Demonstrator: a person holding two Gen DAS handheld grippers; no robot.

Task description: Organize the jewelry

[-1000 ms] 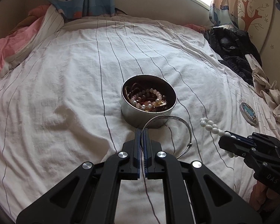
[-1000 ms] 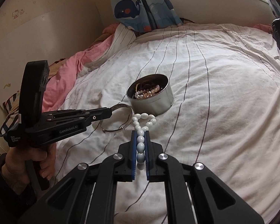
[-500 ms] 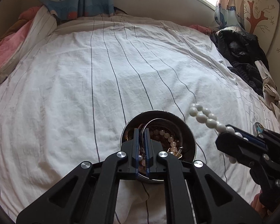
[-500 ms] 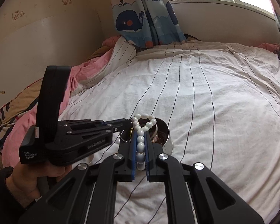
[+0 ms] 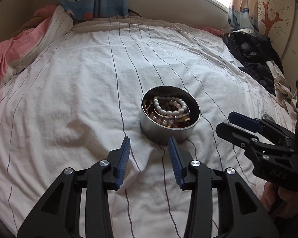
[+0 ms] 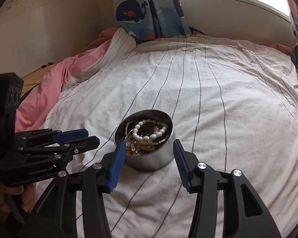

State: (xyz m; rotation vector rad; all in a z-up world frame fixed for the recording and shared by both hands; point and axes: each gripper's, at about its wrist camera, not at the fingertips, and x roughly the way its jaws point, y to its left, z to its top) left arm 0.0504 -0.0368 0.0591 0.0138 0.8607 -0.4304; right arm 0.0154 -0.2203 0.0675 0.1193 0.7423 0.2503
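1. Left gripper [image 5: 149, 140]: jaws apart, nothing between them, tips just short of the tin [image 5: 169, 113] on its near-left side. They have just been opening.
2. Right gripper [image 6: 148, 144]: jaws apart too, empty, straddling the tin's near wall without pressing on it. Also just been opening.
3. Tin sits upright mid-bed on the striped sheet [image 5: 79, 91]. Inside it: white bead bracelet [image 5: 169, 106] on top, bangle [image 5: 164, 115] under it, mixed beads and gold bits below.
4. Step in hand, as I read it: release and clear out. Both drops look done.
5. To do it well: lift both grippers straight up and back before swinging sideways. The right jaws flank the tin, so a sideways pull may tip it on the soft bedding.
6. Keep the jaws wide until clear, so no strand snags on the blue pads [image 6: 117, 162].
7. Check the bracelet isn't draped over the rim; from here it looks fully inside.
8. A round thing at the far right edge of the left view, behind the right gripper, is too hidden to tell. Possibly the next item.
9. Versus a second ago: the left gripper was clamped on the bangle, which was lying on the sheet beside the tin. The bangle is now in the tin.
10. The right gripper was clamped on the white bracelet, dangling near the tin. It is now on top of the pile.
11. Half a second ago both were over the tin, loaded. Now both sit on its near side, empty.
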